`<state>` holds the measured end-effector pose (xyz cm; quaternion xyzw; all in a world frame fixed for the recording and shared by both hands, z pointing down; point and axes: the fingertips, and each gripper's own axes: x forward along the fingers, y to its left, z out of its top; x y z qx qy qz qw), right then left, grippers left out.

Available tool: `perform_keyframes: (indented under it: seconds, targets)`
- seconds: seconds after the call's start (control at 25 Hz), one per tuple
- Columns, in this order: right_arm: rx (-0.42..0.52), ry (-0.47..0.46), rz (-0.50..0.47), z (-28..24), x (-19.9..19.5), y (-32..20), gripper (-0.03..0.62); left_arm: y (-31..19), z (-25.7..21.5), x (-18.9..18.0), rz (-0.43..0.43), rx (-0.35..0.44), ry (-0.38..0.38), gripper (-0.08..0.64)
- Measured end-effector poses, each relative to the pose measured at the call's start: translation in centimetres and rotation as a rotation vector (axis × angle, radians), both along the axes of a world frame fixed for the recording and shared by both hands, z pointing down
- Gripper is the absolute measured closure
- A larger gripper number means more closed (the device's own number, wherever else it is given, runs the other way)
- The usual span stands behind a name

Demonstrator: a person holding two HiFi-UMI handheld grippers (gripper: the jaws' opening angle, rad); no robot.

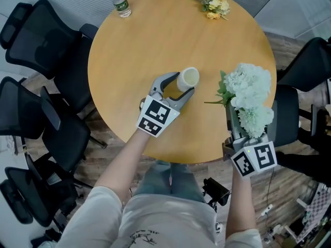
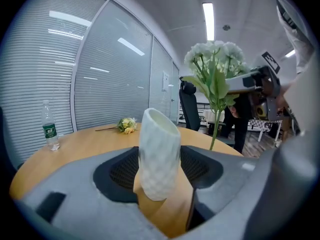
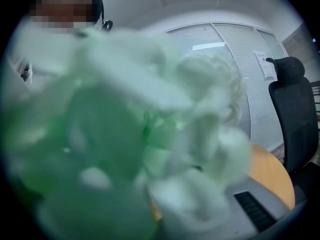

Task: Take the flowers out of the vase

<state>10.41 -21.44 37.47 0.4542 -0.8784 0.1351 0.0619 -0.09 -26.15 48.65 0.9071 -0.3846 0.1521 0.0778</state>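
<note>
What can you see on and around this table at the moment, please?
table: one, round, light wood, centre of the head view.
vase: one, white, empty, tilted, near the table's middle.
white flowers: one bunch, white with green leaves, out of the vase, over the table's right edge.
yellow flowers: one small bunch, lying at the far edge.
water bottle: one, clear with a green label, upright at the far left edge.
office chairs: several, black, around the table.
left gripper: one, grey, closed on the vase.
right gripper: one, grey, closed on the white flowers.
forearms: two, bare, below pale sleeves.
</note>
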Motion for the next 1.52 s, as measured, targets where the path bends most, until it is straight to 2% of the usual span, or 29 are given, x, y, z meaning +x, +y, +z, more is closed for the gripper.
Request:
perform_keyframes:
  seconds: [0.64,0.92,1.08,1.2,1.52]
  targets:
    - [-0.030,-0.001,-0.009,1.6,0.3,1.4,0.561,0.5,-1.4,-0.3,-0.013,0.024,0.017,0.284]
    - [-0.031,0.015,-0.017,1.7,0.1,2.2,0.561,2.5,-3.8,-1.5,-0.052,0.028,0.050,0.285]
    - [-0.033,0.019,-0.024,1.0,0.0,4.8,0.561,6.1,-5.9,-1.6,-0.046,0.002,0.087,0.288]
    - [-0.032,0.014,-0.033,0.4,0.3,6.9,0.561,9.1,-7.0,-1.7,-0.042,0.003,0.079,0.328]
    - [-0.048,0.012,-0.073,-0.1,0.2,7.3,0.561,11.1,-7.5,-2.4,-0.098,-0.045,0.051,0.450]
